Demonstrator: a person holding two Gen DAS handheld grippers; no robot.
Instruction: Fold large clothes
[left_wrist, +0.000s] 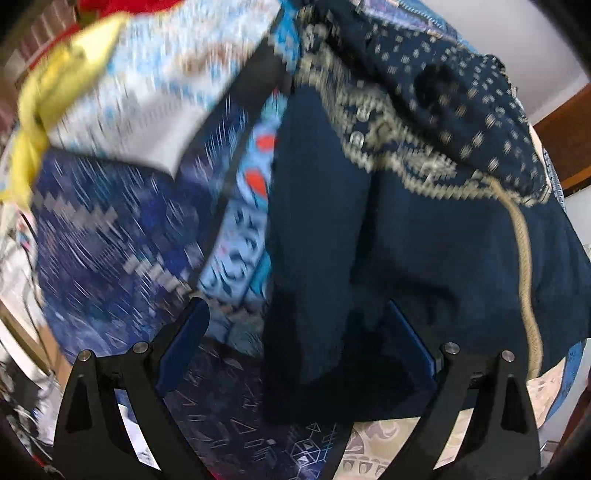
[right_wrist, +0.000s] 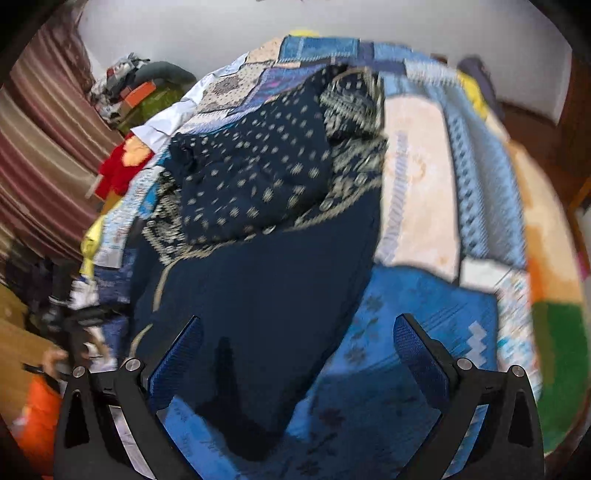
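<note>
A large navy garment (right_wrist: 266, 273) with a cream dotted, patterned upper part (right_wrist: 255, 177) lies bunched on a blue patchwork bedspread (right_wrist: 417, 317). In the left wrist view the same garment (left_wrist: 369, 240) fills the middle and right, with a cream cord (left_wrist: 524, 266) along its edge. My left gripper (left_wrist: 299, 325) is open, its blue fingers (left_wrist: 188, 336) either side of the navy cloth's lower edge. My right gripper (right_wrist: 299, 350) is open over the garment's near end, fingers (right_wrist: 417, 354) apart. Both views are blurred by motion.
A yellow cloth (left_wrist: 59, 92) and a red one (right_wrist: 118, 170) lie at the bed's left side. Striped curtains (right_wrist: 44, 155) hang on the left. A cluttered pile with an orange box (right_wrist: 140, 92) sits at the far left corner. The other handheld gripper (right_wrist: 74, 332) shows at the left.
</note>
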